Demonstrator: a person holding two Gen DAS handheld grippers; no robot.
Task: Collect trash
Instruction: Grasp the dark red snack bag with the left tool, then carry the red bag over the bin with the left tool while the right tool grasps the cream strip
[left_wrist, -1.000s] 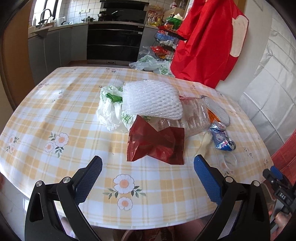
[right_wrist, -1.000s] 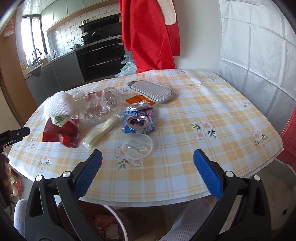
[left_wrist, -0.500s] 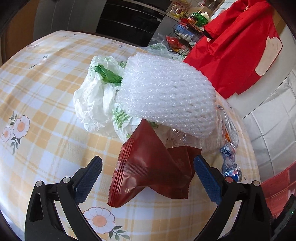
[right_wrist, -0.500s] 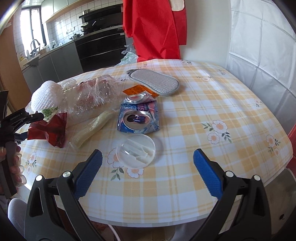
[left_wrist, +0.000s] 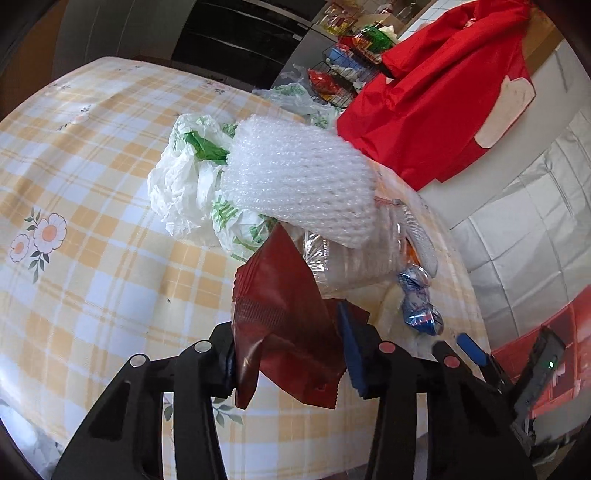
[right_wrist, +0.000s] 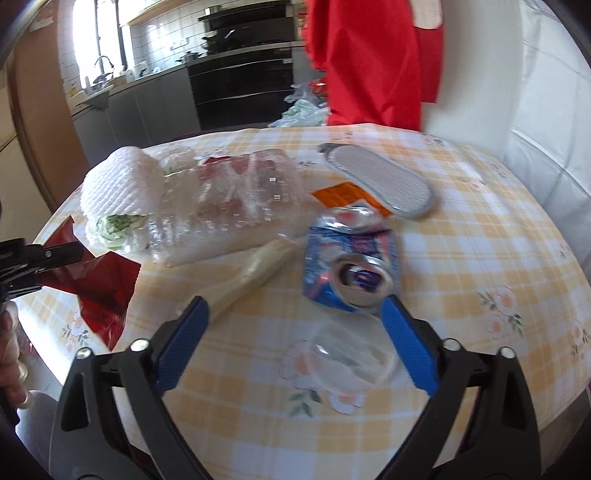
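My left gripper (left_wrist: 291, 354) is shut on a dark red snack wrapper (left_wrist: 284, 317), which bunches up between the jaws at the near edge of the trash pile; it also shows in the right wrist view (right_wrist: 103, 288). Behind it lie a white foam net (left_wrist: 303, 188), a crumpled white and green plastic bag (left_wrist: 188, 184) and a crushed clear bottle (right_wrist: 236, 206). My right gripper (right_wrist: 295, 343) is open over a clear plastic lid (right_wrist: 343, 362), with a crushed blue can (right_wrist: 351, 266) just beyond its fingertips.
A grey oval pad (right_wrist: 380, 184) and an orange wrapper (right_wrist: 340, 194) lie behind the can. A pale plastic sleeve (right_wrist: 255, 273) lies left of the can. A red cloth (left_wrist: 436, 110) hangs at the table's far side. Kitchen cabinets (right_wrist: 155, 103) stand beyond.
My left gripper moved forward and shut on the red wrapper. My right gripper advanced toward the clear lid and can and narrowed somewhat, still open.
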